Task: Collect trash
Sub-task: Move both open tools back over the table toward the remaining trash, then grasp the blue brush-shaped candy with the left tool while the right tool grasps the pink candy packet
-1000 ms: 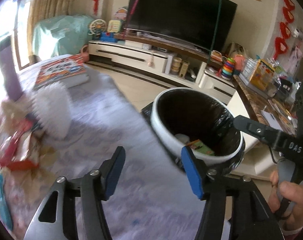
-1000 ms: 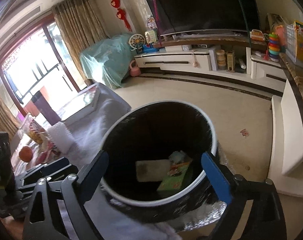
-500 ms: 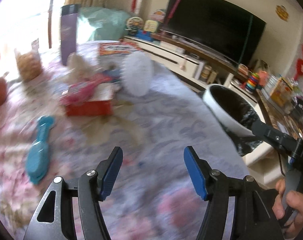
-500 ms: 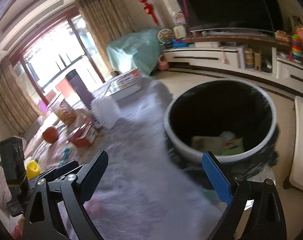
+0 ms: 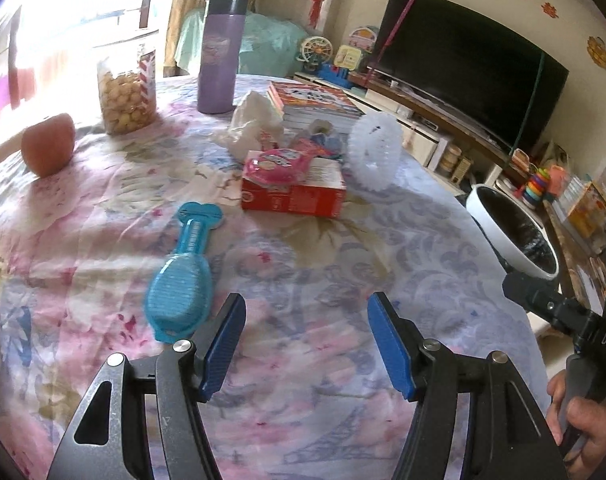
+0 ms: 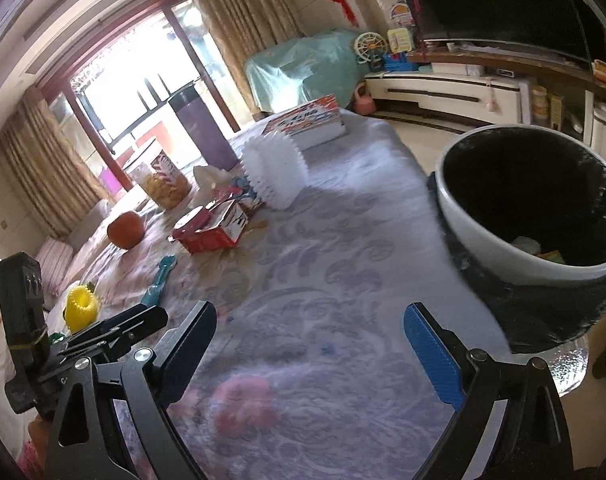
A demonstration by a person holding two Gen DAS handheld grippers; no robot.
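Left gripper [image 5: 306, 344]: jaws apart, nothing between the blue pads; it hangs over the flowered cloth on the surface [image 5: 295, 264].
Right gripper [image 6: 309, 346]: jaws wide, nothing held; over the cloth near the surface's edge. In the left view its black body shows at 4 o'clock, with a hand [image 5: 583, 420] on the grip.
Bin [image 6: 531, 216]: white rim, black liner, just off the surface's edge at 2 o'clock in the right view; a few scraps lie at the bottom. In the left view the bin sits at 3 o'clock.
Red box [image 5: 294, 192]: on the cloth at 12 o'clock from the left gripper, lying flat, a pink packet [image 5: 275, 166] on top.
Tissue [image 5: 253, 122]: crumpled white wad beyond the box, at 11 o'clock from it, near the books [image 5: 317, 102].
White brush [image 5: 375, 150]: bristly, round, at 1 o'clock from the red box, just beside it.
Blue brush [image 5: 183, 276]: flat on the cloth, at 10 o'clock from the left gripper, close to its left finger.
Apple [image 5: 47, 144]: far left, at 10 o'clock, well apart from the box.
Jar [image 5: 127, 92]: snack jar behind the apple, upright.
Flask [image 5: 221, 54]: purple, upright, right of the jar.
Yellow toy [image 6: 81, 306]: at 9 o'clock in the right view, beside the left gripper's body.
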